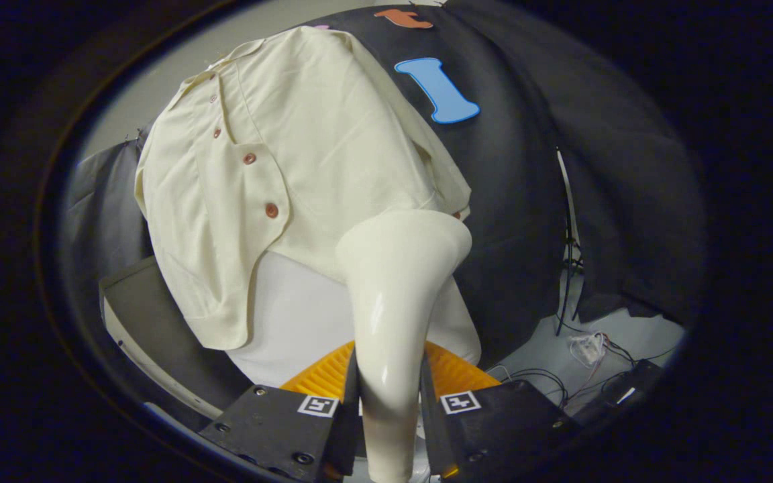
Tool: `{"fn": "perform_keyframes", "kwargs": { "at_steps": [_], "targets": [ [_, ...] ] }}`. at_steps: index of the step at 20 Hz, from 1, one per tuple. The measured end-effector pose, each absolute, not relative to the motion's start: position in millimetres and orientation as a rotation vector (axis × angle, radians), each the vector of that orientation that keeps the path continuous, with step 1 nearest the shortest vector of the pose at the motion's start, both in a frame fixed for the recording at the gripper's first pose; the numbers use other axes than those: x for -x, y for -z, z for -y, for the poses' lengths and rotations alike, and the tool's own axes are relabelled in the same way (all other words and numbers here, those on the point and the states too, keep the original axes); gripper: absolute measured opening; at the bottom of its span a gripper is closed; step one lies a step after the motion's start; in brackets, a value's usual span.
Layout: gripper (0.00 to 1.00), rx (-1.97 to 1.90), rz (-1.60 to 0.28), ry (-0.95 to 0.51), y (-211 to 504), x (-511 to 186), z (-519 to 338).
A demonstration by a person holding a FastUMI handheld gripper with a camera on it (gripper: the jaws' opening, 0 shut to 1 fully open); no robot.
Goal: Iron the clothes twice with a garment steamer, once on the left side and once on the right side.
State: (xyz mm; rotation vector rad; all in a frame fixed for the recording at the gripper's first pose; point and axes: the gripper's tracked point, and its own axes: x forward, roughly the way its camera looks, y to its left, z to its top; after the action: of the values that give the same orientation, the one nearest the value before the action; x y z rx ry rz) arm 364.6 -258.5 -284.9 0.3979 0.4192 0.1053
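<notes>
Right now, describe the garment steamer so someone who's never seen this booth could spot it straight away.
Start at the cream button-up shirt draped against the booth's black cloth wall. Just below its hem, the garment steamer rises from between the gripper fingers, which clamp its handle on both sides. Its glossy, hard, cream body flaring to a wide head sets it apart from the soft matte shirt.
</notes>
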Motion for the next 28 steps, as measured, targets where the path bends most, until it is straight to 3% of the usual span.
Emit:
{"fn": "perform_keyframes", "kwargs": {
  "at_steps": [6,13,28],
  "targets": [
    [0.41,-0.398,-0.414,-0.102,275.0,-342.6,254.0],
    [0.41,-0.381,-0.333,-0.12,210.9,-305.4,222.3],
    [0.41,-0.241,0.001,-0.177,-24.0,-228.2,95.6]
  ]
}}
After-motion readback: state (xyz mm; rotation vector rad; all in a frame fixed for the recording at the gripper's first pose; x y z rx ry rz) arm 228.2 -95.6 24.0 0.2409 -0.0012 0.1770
